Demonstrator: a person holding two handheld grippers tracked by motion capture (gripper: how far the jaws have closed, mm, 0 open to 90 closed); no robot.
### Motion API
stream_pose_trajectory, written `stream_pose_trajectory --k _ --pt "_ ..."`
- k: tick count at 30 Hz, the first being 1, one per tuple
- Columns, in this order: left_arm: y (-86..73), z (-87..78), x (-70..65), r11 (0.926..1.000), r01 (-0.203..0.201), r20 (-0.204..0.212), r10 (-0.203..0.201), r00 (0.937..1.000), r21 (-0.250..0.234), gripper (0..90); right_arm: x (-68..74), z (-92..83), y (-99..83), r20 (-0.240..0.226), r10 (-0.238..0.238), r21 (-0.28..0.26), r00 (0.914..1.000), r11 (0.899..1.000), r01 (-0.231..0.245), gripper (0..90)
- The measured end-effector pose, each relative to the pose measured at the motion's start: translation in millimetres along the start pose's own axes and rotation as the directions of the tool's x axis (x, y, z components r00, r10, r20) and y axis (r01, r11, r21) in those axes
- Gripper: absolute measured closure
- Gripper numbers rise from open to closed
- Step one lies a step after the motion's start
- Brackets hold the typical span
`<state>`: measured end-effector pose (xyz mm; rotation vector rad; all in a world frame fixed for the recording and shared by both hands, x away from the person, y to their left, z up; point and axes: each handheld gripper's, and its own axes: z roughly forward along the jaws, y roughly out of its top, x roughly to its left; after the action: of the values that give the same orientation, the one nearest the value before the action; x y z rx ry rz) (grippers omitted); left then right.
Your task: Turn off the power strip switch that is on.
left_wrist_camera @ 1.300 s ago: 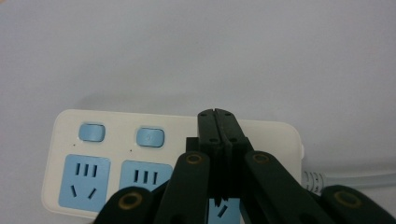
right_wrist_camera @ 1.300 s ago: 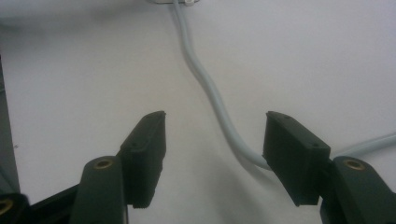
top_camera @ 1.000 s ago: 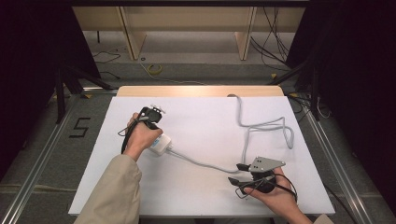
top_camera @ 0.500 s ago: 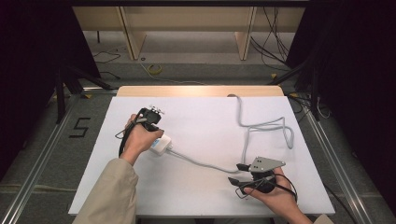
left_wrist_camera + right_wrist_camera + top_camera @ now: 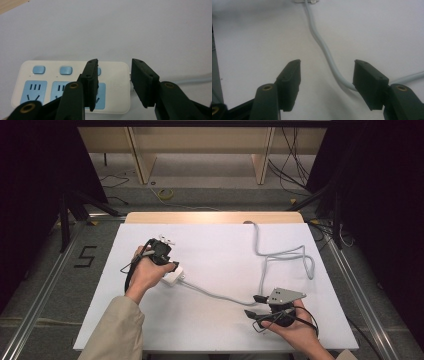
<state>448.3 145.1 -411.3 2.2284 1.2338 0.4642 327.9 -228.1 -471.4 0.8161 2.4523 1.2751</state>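
Observation:
A white power strip (image 5: 71,86) with blue sockets and blue buttons lies flat on the white table (image 5: 220,245). In the high view the strip (image 5: 171,276) peeks out beside the person's left hand. My left gripper (image 5: 114,75) hovers open just above the strip's cable end, one jaw over the last socket and the other past the strip's end. The strip's grey cable (image 5: 215,294) runs right across the table. My right gripper (image 5: 325,68) is open low over the table, its jaws on either side of the cable (image 5: 319,42) without touching it. In the high view the right gripper (image 5: 252,306) sits near the front right.
Behind my right gripper the cable loops (image 5: 285,255) and goes off the table's far edge. A wooden strip (image 5: 215,217) borders that far edge. Metal rails (image 5: 45,285) run along both sides of the table, with dark curtains beyond.
My left gripper has shifted slightly toward the person, staying over the strip. The right gripper and the cable have not moved.

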Motion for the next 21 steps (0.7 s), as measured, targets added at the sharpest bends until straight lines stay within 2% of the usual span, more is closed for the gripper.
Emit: stream_pose_trajectory --k 3,10,17,21 --pt "-3.7 -2.5 -2.6 0.9999 0.002 0.015 -0.001 0.9999 -0.012 51.6 -0.1 0.1 0.1 -0.001 0.000 0.002 1.0000 1.000 0.000 40.1" --pt "-12.1 -4.7 -8.0 0.9993 -0.012 0.014 0.012 0.9998 -0.035 42.3 0.3 0.2 0.1 -0.001 0.000 -0.001 1.0000 1.000 0.000 40.1" --pt "-18.5 -6.0 -13.6 0.9989 -0.035 0.017 0.036 0.9992 -0.031 34.4 0.1 0.0 0.1 0.000 0.000 -0.003 1.0000 1.000 0.000 40.1" --pt "-22.9 -7.7 -17.9 0.9976 -0.050 0.040 0.052 0.9978 -0.048 32.2 -0.1 0.1 0.1 0.001 0.002 -0.003 1.0000 1.000 -0.002 40.1"
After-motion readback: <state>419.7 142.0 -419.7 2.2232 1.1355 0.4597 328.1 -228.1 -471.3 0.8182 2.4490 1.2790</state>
